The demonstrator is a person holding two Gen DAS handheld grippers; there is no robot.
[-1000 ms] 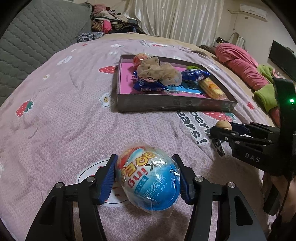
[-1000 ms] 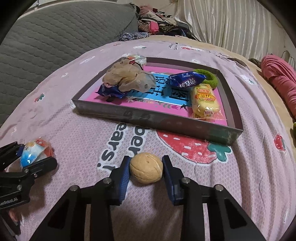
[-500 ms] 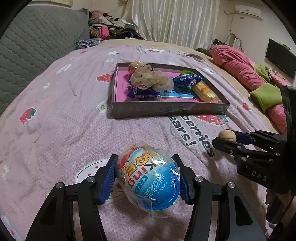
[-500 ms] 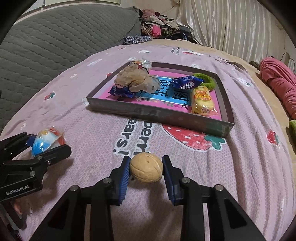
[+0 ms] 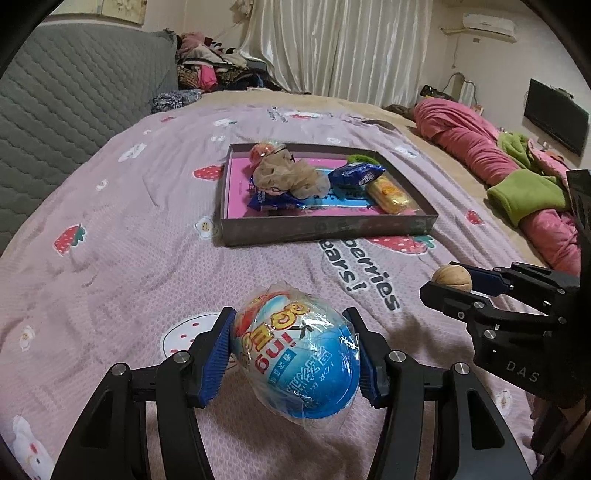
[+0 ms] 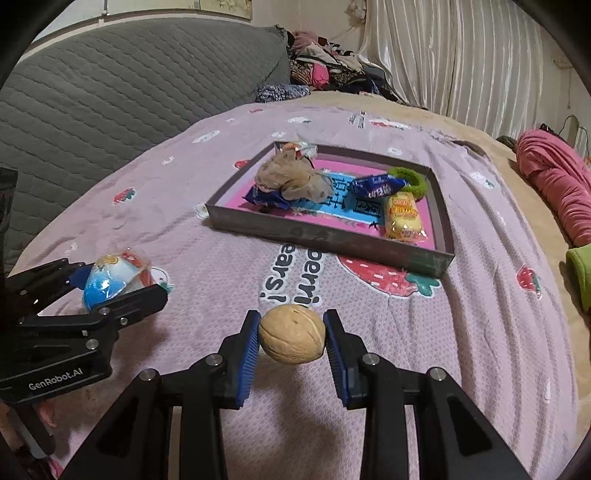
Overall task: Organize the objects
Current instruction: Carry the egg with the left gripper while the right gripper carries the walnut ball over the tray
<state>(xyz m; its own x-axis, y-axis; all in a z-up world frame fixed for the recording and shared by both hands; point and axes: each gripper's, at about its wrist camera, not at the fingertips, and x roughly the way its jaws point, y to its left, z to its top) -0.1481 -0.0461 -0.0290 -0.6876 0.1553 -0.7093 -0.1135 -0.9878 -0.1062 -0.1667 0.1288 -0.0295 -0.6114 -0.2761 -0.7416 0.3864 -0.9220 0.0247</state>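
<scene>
left claw [image 5: 295, 354]: wrapped egg [image 5: 297, 354] | right claw [image 6: 291, 334]: walnut [image 6: 291, 333] ("GenRobot.AI", "DAS")

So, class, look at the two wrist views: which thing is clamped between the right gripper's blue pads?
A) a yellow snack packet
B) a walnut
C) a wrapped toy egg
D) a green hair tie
B: in the right wrist view the right gripper has both pads pressed on the walnut, lifted above the bedspread; the wrapped egg sits in the left gripper.

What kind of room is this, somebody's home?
Most likely a home bedroom: a bed under a strawberry-print sheet, a quilted grey headboard, clothes heaped by the curtains, and a wall air conditioner.
</scene>
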